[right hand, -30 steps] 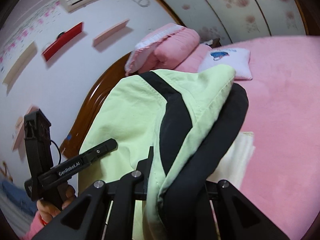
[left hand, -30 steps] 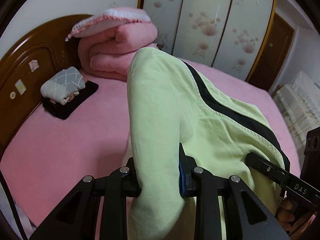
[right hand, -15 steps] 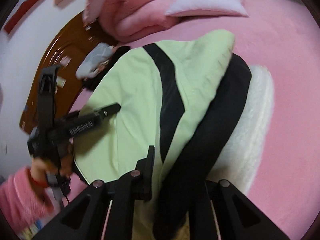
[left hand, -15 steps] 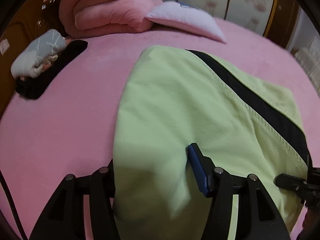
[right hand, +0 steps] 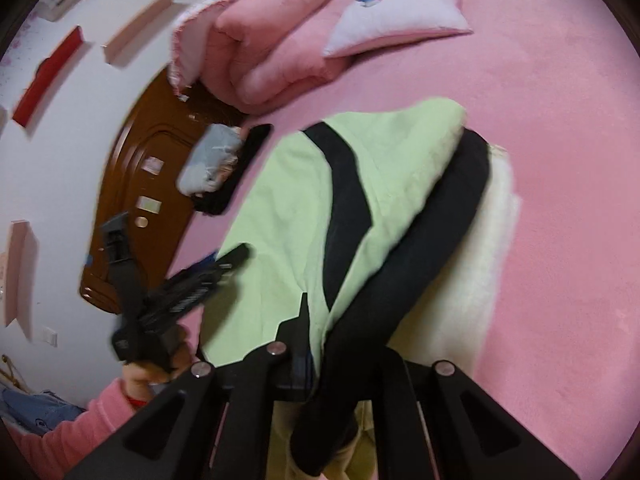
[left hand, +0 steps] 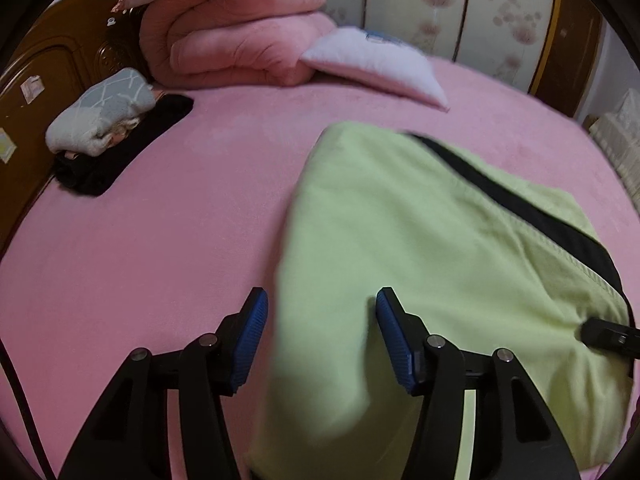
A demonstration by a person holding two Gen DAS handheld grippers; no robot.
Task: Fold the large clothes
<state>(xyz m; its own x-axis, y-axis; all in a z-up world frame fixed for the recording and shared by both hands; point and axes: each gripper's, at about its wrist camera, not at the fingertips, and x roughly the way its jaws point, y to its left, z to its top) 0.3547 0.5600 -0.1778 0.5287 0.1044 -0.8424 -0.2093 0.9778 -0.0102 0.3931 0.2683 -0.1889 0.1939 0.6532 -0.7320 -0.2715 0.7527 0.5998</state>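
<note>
Green garment [left hand: 420, 264] runs off frame bottom (edges motion-blurred).

Garment [left hand: 400, 220] on bed [left hand: 160, 240], quilt [left hand: 240, 32] and probably a pillow [left hand: 376, 64] behind

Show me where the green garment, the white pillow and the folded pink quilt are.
Green garment [left hand: 400, 232]: left wrist view, on its flat green middle.
White pillow [left hand: 372, 60]: left wrist view, on the middle of its top face.
Pink quilt [right hand: 276, 44]: right wrist view, on its upper folded roll.
</note>
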